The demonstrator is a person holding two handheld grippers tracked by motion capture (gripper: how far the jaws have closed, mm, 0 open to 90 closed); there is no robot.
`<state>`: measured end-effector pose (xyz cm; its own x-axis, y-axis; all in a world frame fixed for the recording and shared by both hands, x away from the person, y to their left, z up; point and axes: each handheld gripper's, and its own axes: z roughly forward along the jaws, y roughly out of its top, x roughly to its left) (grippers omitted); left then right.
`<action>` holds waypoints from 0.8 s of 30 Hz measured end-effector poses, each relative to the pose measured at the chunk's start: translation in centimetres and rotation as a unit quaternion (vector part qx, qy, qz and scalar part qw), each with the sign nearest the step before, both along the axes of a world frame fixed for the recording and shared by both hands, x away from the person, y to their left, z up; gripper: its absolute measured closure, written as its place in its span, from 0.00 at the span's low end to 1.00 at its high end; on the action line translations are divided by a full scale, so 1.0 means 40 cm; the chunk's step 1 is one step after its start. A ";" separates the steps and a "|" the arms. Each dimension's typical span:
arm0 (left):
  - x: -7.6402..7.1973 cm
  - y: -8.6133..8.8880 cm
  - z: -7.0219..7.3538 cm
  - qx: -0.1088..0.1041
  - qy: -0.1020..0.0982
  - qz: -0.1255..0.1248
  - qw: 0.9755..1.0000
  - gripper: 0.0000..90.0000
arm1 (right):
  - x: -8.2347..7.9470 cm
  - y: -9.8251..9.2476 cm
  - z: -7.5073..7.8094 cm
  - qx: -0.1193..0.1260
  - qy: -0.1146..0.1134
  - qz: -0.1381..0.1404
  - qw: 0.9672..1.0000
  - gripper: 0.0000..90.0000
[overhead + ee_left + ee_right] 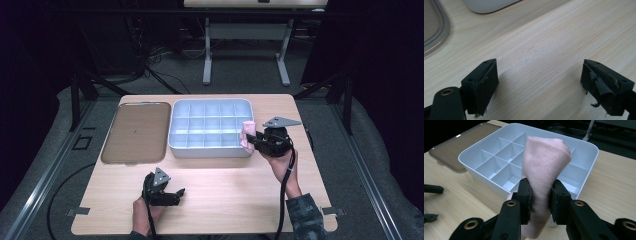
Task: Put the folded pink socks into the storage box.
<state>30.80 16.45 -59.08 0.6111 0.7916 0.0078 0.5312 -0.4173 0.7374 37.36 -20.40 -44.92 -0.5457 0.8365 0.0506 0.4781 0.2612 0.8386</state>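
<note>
R claw [541, 197] clamps pink cloth roll [544, 170] by divided tray [586, 147]; L claw [539, 82] open, empty.

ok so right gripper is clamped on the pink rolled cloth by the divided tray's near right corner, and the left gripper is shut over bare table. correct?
Not quite. The left gripper is open: the left gripper view shows its jaws standing wide apart over bare table. The rest holds: the right gripper is clamped on the pink rolled cloth by the divided tray.

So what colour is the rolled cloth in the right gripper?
Pale pink rolled cloth, clearest in the right gripper view.
</note>
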 end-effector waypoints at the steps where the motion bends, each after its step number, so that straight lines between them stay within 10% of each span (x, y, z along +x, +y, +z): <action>1: 0.000 -0.001 0.000 0.000 0.000 0.000 1.000 0.15 | 0.004 0.001 -0.001 -0.003 0.000 -0.001 1.000 0.80; 24: 0.003 -0.004 -0.002 0.006 0.007 -0.016 1.000 0.06 | 0.133 0.024 -0.070 -0.037 0.020 -0.031 0.999 0.80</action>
<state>30.90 16.27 -59.16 0.6358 0.7718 0.0090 0.5276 -0.4431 0.7248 42.67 -19.45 -47.72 -0.4918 0.8707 0.0079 0.5284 0.2913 0.7975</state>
